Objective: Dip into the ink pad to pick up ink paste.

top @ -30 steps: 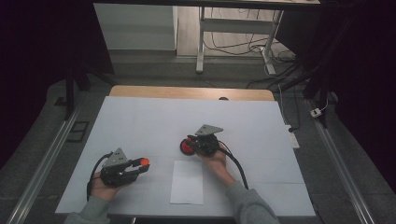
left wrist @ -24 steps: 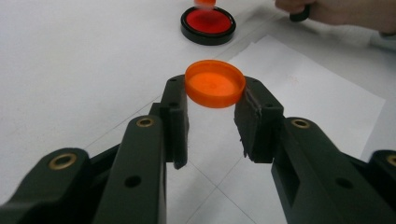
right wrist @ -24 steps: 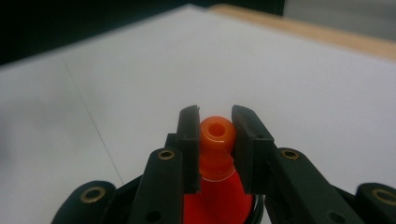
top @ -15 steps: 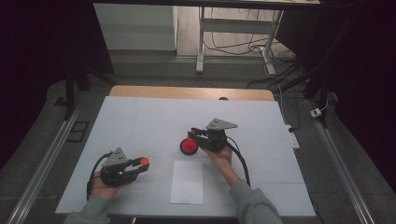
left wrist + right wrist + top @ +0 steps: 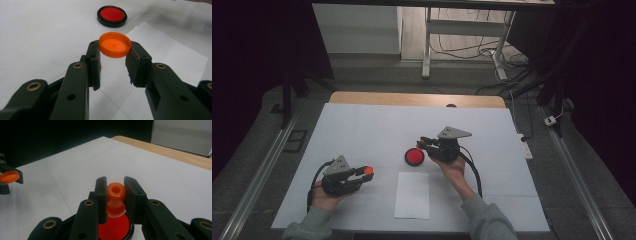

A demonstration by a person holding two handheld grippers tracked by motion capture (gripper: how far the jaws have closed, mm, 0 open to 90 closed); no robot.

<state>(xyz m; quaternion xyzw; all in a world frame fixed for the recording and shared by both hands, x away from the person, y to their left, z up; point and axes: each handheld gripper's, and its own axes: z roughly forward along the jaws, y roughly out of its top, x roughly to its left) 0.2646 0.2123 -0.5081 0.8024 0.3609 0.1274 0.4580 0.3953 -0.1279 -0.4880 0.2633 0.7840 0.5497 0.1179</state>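
Note:
A round red ink pad (image 5: 414,156) in a black rim lies mid-table, also seen in the left gripper view (image 5: 111,15). Just right of and above the red ink pad, my right gripper (image 5: 423,142) is shut on an orange knob-shaped stamp (image 5: 115,197). The stamp hangs over the red ink pad (image 5: 113,227) between the right gripper's (image 5: 115,182) jaws. At the near left, my left gripper (image 5: 366,172) is shut on a flat orange cap (image 5: 368,170). In its own view the left gripper (image 5: 115,48) pinches the orange cap (image 5: 115,45) at the jaw tips.
A white sheet of paper (image 5: 412,194) lies near the front edge between the two hands, also seen as the paper (image 5: 165,57) in the left gripper view. The white table cover (image 5: 362,125) ends at a wooden strip (image 5: 412,99) at the back. Metal rails (image 5: 257,175) flank the table.
My right gripper has lifted off the red pad and drifted right with the orange stamp, uncovering the pad. The left hand has stayed put.

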